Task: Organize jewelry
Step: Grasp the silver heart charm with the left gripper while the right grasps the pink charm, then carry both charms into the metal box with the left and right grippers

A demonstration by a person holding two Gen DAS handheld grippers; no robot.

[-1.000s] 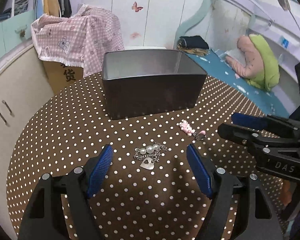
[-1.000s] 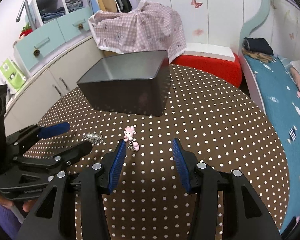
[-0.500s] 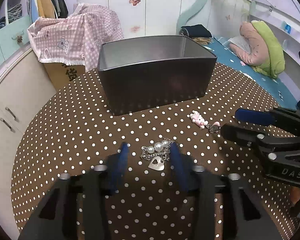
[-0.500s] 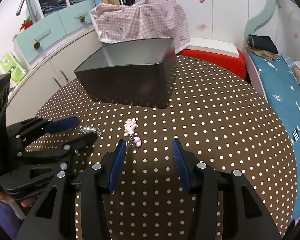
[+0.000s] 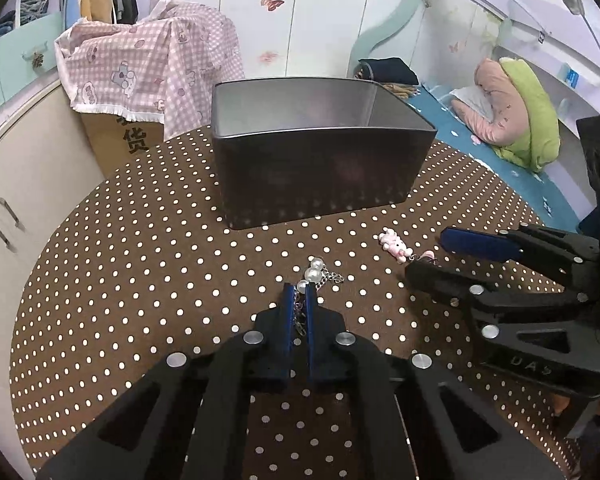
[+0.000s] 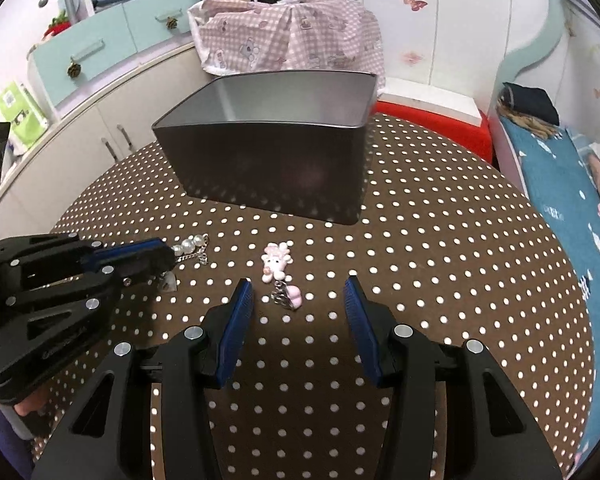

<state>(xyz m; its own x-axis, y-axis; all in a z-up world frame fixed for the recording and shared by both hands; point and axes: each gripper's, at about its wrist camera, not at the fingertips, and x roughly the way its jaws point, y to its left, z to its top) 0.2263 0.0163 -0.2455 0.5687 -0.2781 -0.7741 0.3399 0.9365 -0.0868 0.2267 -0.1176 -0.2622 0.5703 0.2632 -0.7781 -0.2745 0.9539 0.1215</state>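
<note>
Chain and pearls of the bracelet (image 5: 315,276), light, limp and slippery, sit pinched in the left gripper (image 5: 299,294) fingers; the right gripper (image 6: 298,300) gapes over the pink charm (image 6: 276,264).

Most of the pearl chain (image 5: 315,273) disappears between the closed blue pads of the left gripper (image 5: 299,294), only a few beads and links showing beyond the tips. The floor of the metal box (image 5: 320,168) is hidden behind its near wall. The right gripper (image 5: 432,254) covers the pink charm's (image 5: 394,244) far end in the left wrist view.
</note>
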